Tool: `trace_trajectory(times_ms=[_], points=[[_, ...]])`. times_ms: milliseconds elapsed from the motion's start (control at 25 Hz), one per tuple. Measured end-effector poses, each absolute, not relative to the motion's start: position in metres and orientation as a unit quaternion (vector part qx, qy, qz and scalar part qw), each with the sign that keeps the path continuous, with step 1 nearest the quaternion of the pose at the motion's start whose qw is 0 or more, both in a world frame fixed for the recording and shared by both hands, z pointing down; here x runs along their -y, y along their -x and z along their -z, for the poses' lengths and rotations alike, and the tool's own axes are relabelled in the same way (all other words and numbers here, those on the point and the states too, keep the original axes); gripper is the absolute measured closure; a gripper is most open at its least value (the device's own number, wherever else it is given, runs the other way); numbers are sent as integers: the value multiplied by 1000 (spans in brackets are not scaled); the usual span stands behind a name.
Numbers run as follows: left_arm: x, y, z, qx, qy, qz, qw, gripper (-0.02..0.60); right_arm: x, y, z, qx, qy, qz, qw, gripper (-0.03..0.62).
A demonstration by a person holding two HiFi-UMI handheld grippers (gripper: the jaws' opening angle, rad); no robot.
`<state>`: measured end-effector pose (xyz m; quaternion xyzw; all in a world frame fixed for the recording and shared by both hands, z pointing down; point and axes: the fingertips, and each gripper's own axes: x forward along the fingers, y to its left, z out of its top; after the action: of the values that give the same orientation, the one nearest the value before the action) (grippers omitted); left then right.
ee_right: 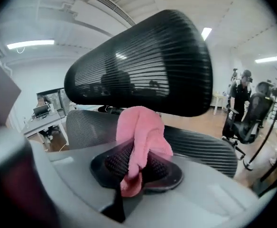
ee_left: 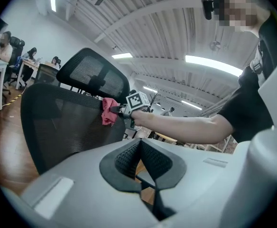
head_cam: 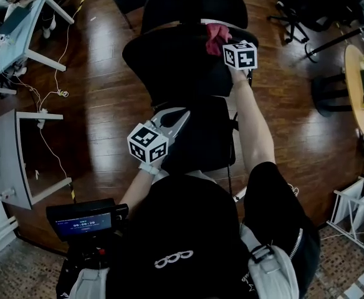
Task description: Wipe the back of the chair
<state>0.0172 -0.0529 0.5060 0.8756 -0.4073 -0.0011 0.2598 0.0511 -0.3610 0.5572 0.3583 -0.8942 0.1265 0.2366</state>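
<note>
Pinching pink cloth (ee_right: 139,139), right hand-held gripper (ee_right: 134,171) faces the chair (ee_right: 143,61).

From the head view, the chair (head_cam: 188,61) hides its own base, and the person's torso covers its near end. Against the chair's back, the marker cube (head_cam: 240,55) covers most of the pink cloth (head_cam: 214,37). In the right gripper view, the right gripper (ee_right: 137,167) cuts off the chair's lower back. The people beyond the chair are too small to make out.
</note>
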Motion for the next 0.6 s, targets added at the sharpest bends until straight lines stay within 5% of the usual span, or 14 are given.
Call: trace_trajectory(times_ms=[600], points=[[65, -63, -507, 390, -883, -1, 263, 589, 405, -254, -554, 795, -534, -162, 239, 553]])
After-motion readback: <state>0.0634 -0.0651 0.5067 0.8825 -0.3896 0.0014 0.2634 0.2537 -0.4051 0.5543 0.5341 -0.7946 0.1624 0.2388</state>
